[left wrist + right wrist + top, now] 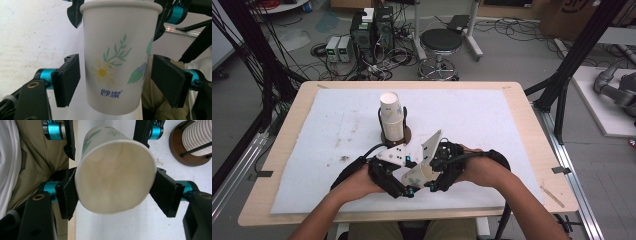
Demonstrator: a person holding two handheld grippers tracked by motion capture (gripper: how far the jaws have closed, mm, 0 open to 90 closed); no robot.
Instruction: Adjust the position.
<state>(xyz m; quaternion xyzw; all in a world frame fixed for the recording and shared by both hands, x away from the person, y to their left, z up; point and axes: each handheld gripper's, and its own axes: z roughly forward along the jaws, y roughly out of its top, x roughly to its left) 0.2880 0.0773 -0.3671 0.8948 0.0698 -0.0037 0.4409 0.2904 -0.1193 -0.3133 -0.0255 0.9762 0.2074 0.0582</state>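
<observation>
A white paper cup with a flower print lies tilted between both grippers near the table's front edge. My right gripper is shut on the cup near its rim, squeezing the open mouth slightly oval. My left gripper is open around the cup's body, and its pads stand apart from the wall on both sides. In the high view the left gripper and right gripper meet at the cup. A stack of paper cups stands upright in a brown wire-sided holder just behind them.
A white mat covers the wooden table. The cup stack and its holder base sit close to the right gripper. Beyond the table are a black stool, computer boxes and cables on the floor.
</observation>
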